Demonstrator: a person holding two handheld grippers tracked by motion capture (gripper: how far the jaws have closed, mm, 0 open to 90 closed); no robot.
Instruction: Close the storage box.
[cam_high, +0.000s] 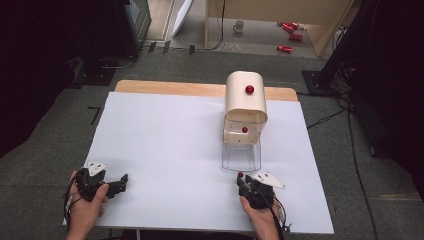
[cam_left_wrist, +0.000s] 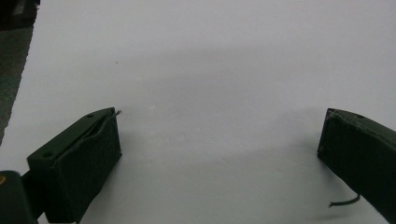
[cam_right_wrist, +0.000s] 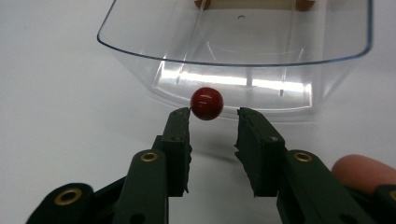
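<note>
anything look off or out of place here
On the table nothing is spilled or broken. The clear drawer is pulled out of the small wooden cabinet, its red knob just ahead of the right gripper. Oddest: red cans scattered on the floor behind.

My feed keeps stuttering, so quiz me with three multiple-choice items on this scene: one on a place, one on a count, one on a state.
1. Where is the clear drawer?
A. pulled out toward the person
B. lying on the floor
C. on top of the wooden cabinet

2. How many red knobs show on the wooden cabinet and its drawers in the high view?
A. one
B. three
C. five

3. How is the left tool?
A. shut on a knob
B. open over bare table
C. holding a cup

Key: 1 A, it juts from the cabinet front. 2 B, top, lower front, drawer knob. 3 B, jaws wide apart, nothing between.
</note>
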